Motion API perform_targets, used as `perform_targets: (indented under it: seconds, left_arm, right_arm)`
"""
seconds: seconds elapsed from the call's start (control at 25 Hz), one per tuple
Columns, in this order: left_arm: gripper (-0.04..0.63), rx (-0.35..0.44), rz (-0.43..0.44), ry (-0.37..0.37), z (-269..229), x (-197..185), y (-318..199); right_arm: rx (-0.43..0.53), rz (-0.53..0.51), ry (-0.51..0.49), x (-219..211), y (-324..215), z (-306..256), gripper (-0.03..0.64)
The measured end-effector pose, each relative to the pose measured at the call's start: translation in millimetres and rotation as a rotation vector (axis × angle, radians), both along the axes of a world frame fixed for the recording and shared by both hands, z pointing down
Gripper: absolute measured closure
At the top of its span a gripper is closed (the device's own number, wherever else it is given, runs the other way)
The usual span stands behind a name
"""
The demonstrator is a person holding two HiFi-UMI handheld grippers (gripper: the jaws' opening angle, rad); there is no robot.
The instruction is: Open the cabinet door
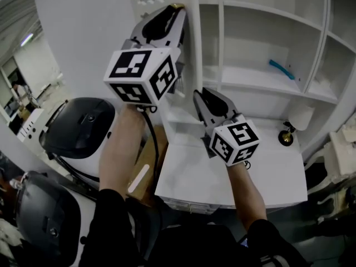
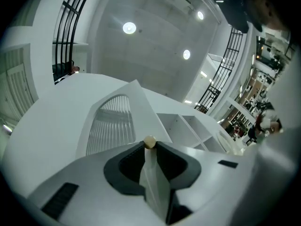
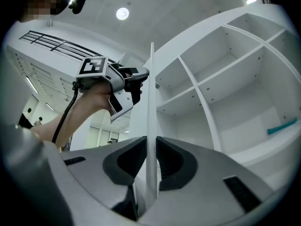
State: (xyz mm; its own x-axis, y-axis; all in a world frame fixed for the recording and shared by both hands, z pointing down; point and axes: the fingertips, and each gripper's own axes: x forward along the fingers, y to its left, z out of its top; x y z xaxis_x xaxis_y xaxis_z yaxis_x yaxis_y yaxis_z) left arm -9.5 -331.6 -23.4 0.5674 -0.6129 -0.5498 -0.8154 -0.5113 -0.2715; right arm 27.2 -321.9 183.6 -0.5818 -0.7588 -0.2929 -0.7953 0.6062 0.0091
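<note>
From the head view we look down at a white cabinet (image 1: pixel 261 38) with open shelves. The cabinet door (image 1: pixel 191 54) stands open and we see it by its thin edge. The left gripper (image 1: pixel 177 9) is up high at that edge. The right gripper (image 1: pixel 199 96) is lower on the same edge. A blue-green thing (image 1: pixel 282 69) lies on one shelf. A white table (image 1: pixel 267 177) stands below the shelves. Big black and white machines (image 1: pixel 83 127) sit off to the left.

In the left gripper view, the left gripper (image 2: pixel 150 150) is closed on the cabinet door (image 2: pixel 153 182). The thin white board runs right between its two dark pads. A small round knob (image 2: pixel 149 142) sits just at the tips. The shelves (image 2: pixel 188 126) show behind.

In the right gripper view, the right gripper (image 3: pixel 151 147) is also clamped on the cabinet door (image 3: pixel 151 102). The edge goes straight up between its pads, and the pads press on both sides. Higher up, a hand (image 3: pixel 94 98) holds the left gripper (image 3: pixel 141 74), and its tips touch the same edge. The open shelves (image 3: pixel 225 69) are on the right, with the blue-green thing (image 3: pixel 282 125) low on one of them.
</note>
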Motion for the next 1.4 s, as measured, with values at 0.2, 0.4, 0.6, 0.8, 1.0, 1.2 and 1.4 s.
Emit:
perform_targets:
  seconds: [0.2,0.4,0.6,0.8,1.0,1.2,1.4]
  left_arm:
    - [0.509,0.011,0.072,0.016,-1.2,-6.9,7.4]
    - [0.509,0.011,0.145,0.030,-0.7,-24.5,16.4]
    - [0.509,0.004,0.217,0.056,0.5,-47.6,27.2]
    - [0.508,0.005,0.261,0.069,0.1,-75.7,35.6]
    - [0.505,-0.005,0.268,0.068,-2.4,-101.8,40.8]
    - [0.505,-0.002,0.255,0.066,-0.3,-133.6,41.2]
    - [0.509,0.014,0.201,0.075,2.5,-171.4,39.0]
  right_arm:
    - [0.003,0.055,-0.007,-7.6,8.8,-0.7,0.541]
    - [0.006,0.106,0.006,-26.4,20.6,0.1,0.541]
    - [0.020,0.165,0.012,-49.6,35.3,0.3,0.541]
    - [0.041,0.238,0.016,-78.5,47.3,-0.3,0.541]
    - [0.067,0.280,-0.017,-105.4,56.1,-1.6,0.541]
    - [0.077,0.283,-0.005,-138.1,61.9,0.8,0.541]
    - [0.094,0.262,0.031,-177.6,63.0,1.7,0.541]
